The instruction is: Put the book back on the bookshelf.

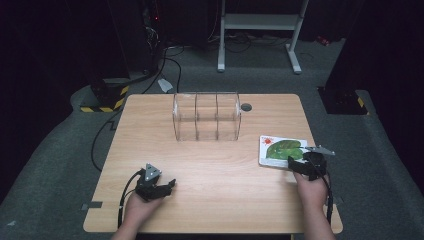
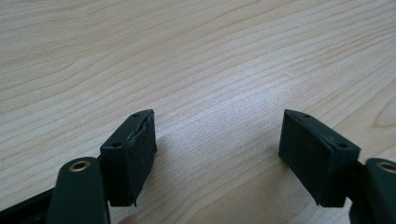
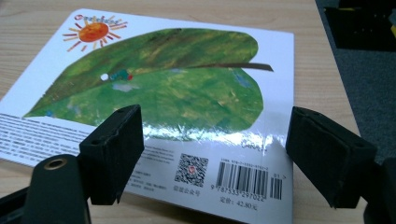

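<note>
A: Right gripper view, item one: right gripper (image 3: 212, 158), jaws spread wide, nothing between them. Just beyond them, a picture book (image 3: 177, 93) lying flat, back cover up, green leaf and orange sun, barcode at lower right of the frame.

B: Contact with the book?

A: None that I can make out; the jaws straddle its near edge from above. In the high view the same gripper (image 1: 309, 161) sits at the book's (image 1: 281, 149) lower right corner, right of centre in the frame.

B: Item two?

A: Left gripper (image 2: 217, 149), jaws likewise apart and empty, over bare table (image 2: 196, 60). High view places it (image 1: 161, 188) at lower left of the frame, well apart from the book.

B: Farther out?

A: Clear divided organiser (image 1: 206, 116), upper centre of the frame, upright, compartments empty as far as I can tell. Small dark disc (image 1: 246, 106) just right of it.

B: Progress?

A: Judged early. Book not yet gripped or lifted. Remaining, probably: close on the edge, raise it, carry it, perhaps to the organiser.
</note>
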Tool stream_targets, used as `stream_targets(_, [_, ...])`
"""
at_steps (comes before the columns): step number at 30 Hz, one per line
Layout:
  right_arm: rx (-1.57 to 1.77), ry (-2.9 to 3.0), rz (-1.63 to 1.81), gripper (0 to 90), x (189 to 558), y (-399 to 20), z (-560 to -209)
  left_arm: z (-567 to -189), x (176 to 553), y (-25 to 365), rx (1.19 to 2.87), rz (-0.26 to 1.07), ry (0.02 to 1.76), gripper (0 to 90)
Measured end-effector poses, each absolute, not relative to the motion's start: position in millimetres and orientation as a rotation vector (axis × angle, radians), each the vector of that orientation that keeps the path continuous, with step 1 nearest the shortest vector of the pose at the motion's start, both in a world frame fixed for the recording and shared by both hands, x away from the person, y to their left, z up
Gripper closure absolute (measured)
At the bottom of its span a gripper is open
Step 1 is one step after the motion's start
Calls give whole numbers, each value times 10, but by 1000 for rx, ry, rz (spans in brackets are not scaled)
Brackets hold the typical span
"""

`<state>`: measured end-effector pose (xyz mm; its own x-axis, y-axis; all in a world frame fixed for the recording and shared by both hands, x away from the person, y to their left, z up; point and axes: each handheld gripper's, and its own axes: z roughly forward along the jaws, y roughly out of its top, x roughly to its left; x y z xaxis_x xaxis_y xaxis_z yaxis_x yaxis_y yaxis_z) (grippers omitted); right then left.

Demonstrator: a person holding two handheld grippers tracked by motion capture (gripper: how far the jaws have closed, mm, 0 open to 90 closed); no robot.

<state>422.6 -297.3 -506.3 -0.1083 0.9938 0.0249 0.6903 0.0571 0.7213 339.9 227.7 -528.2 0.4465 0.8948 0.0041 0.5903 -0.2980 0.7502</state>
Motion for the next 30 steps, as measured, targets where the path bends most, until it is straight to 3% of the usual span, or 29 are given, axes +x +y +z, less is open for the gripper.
stream_targets(19, [1731, 1838, 856, 230, 4186, -3049, -5126, -5283, 3398, 2277, 2009, 566, 1240, 273])
stream_targets(30, [1643, 1914, 874, 250, 4014, -2790, -5122, -5284, 3399, 2276, 2007, 567, 1241, 273])
